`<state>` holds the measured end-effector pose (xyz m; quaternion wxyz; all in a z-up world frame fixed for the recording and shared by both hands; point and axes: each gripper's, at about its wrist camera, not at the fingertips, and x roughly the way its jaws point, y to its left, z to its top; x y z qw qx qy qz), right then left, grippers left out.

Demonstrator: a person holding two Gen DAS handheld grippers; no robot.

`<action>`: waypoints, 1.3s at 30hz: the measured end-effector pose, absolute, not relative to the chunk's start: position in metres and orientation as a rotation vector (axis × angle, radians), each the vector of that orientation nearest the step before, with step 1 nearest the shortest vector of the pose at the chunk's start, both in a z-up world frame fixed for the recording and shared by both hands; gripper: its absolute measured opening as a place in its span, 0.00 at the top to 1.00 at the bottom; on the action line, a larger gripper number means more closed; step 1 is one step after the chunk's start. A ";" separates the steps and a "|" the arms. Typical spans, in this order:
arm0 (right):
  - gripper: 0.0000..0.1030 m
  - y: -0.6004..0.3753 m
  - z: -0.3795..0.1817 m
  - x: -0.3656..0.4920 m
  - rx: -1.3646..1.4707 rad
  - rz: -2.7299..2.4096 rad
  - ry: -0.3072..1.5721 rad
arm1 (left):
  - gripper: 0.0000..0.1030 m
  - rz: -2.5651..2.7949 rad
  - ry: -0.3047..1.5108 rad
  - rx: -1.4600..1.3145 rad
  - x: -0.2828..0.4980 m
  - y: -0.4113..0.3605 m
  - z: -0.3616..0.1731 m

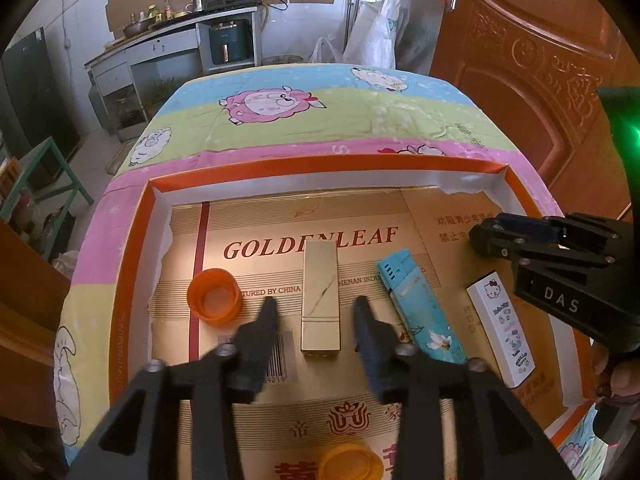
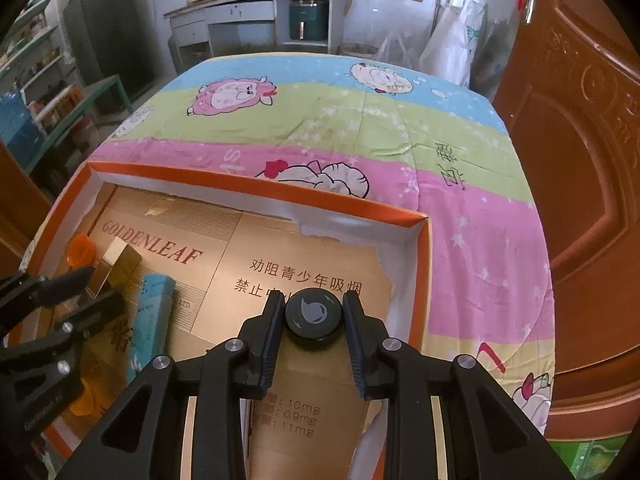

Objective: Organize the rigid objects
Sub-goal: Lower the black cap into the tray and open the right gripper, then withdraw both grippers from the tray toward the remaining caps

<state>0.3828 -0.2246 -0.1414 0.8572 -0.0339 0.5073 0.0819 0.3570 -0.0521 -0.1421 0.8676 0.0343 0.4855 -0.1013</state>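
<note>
A shallow orange-rimmed tray (image 1: 132, 240) lined with gold cardboard lies on a cartoon-print bedspread. In it, side by side, are an orange cap (image 1: 214, 296), a gold rectangular box (image 1: 320, 296), a blue lighter (image 1: 420, 304) and a white cartoon-cat box (image 1: 502, 328). My left gripper (image 1: 317, 304) is open, one finger on either side of the gold box, with gaps on both sides. In the right wrist view my right gripper (image 2: 312, 298) is shut on a black round cap (image 2: 314, 316) above the tray's right part (image 2: 420, 280). The left gripper (image 2: 105, 286) shows there too, by the gold box (image 2: 120, 264).
A second orange-yellow cap (image 1: 350, 462) lies at the tray's near edge, partly hidden by my left gripper. A brown door (image 1: 540, 80) stands close on the right. Kitchen counter (image 1: 180, 28) and green stool (image 1: 48, 176) are beyond the bed.
</note>
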 end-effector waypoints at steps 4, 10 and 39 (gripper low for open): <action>0.52 -0.225 -0.141 0.382 -0.065 0.175 1.065 | 0.58 -0.216 1.003 0.070 0.355 -0.051 -0.141; 0.46 -0.226 -0.135 0.377 -0.058 0.168 1.031 | 0.58 -0.224 0.982 0.069 0.350 -0.050 -0.133; 0.44 -0.226 -0.081 0.281 0.031 0.193 0.877 | 0.50 -0.264 0.832 0.070 0.271 -0.038 -0.089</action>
